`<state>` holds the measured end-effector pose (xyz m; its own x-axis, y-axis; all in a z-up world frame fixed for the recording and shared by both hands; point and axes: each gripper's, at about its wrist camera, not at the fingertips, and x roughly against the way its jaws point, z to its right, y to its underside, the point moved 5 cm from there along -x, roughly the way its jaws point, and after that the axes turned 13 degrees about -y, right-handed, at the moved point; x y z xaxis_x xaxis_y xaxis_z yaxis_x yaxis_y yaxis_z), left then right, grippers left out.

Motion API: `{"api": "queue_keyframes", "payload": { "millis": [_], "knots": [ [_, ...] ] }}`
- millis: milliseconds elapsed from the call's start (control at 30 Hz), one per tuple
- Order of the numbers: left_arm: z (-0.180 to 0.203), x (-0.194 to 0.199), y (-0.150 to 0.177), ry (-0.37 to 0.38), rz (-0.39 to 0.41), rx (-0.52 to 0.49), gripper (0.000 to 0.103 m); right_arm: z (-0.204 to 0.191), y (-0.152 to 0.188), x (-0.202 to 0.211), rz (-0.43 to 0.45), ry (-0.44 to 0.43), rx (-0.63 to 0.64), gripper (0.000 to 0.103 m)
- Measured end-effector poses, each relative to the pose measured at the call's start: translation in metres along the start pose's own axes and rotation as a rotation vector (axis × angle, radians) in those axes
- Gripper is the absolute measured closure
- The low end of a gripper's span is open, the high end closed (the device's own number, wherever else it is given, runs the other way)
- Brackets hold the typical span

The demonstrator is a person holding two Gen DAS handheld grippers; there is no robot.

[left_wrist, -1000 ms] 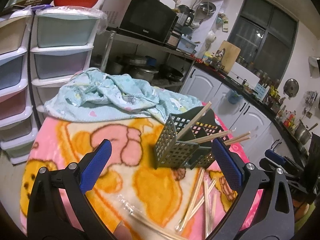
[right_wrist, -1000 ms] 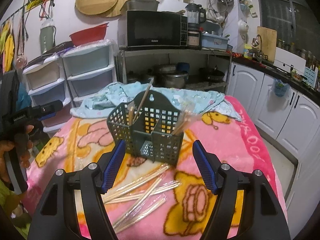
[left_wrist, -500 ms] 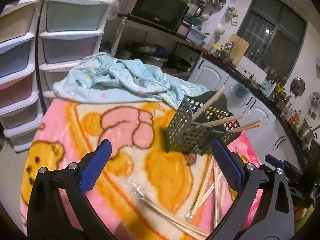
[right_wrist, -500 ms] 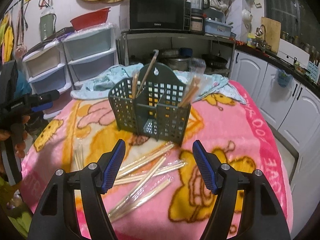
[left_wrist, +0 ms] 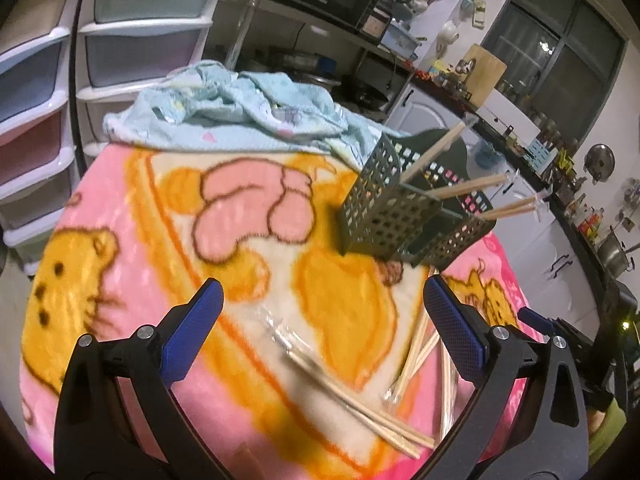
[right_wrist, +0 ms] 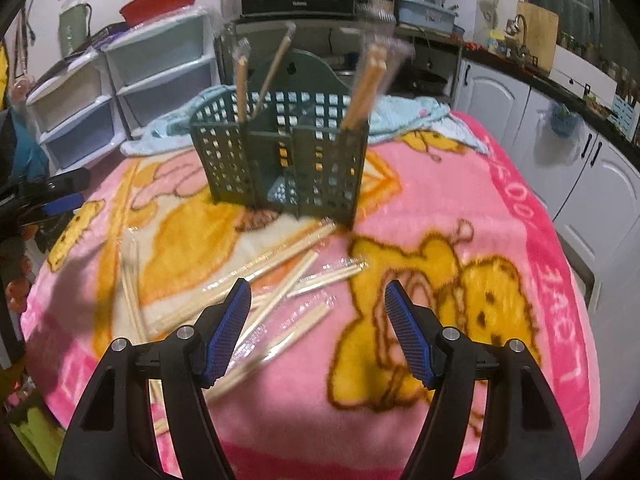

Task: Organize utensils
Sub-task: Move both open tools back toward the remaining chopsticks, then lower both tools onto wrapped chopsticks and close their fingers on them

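Grippers sit lower than a second ago: left gripper and right gripper both spread, empty. Perforated dark-green plastic caddy, now higher in frame, stands upper centre on fuzzy pink blanket; slim wrapped wooden chopsticks lie scattered below.

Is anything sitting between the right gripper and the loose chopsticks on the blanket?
Nothing visible. The right gripper is open and empty above the wrapped chopsticks, which lie on the blanket just ahead of its left finger. The green holder stands farther back, behind the pile, not in the path.
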<state>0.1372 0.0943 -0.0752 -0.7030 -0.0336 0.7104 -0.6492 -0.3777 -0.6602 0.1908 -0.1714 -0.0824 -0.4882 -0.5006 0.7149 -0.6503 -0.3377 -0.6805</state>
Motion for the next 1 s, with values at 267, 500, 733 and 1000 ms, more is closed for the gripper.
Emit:
{"api": "queue_keyframes", "payload": {
  "millis": [267, 500, 733, 1000],
  "knots": [
    [-0.002, -0.014, 0.018, 0.007, -0.065, 0.012, 0.014, 0.012, 0.010, -0.021, -0.050, -0.005, -0.034, 0.040],
    [-0.007, -0.025, 0.029, 0.029, -0.126, 0.045, 0.030, 0.027, 0.015, -0.042, -0.101, -0.033, -0.103, 0.053],
    [-0.008, -0.035, 0.040, 0.043, -0.180, 0.079, 0.037, 0.036, 0.018, -0.063, -0.142, -0.071, -0.161, 0.065],
    [-0.013, -0.049, 0.046, 0.038, -0.226, 0.112, 0.056, 0.042, 0.020, -0.068, -0.133, -0.093, -0.203, 0.078]
  ]
}}
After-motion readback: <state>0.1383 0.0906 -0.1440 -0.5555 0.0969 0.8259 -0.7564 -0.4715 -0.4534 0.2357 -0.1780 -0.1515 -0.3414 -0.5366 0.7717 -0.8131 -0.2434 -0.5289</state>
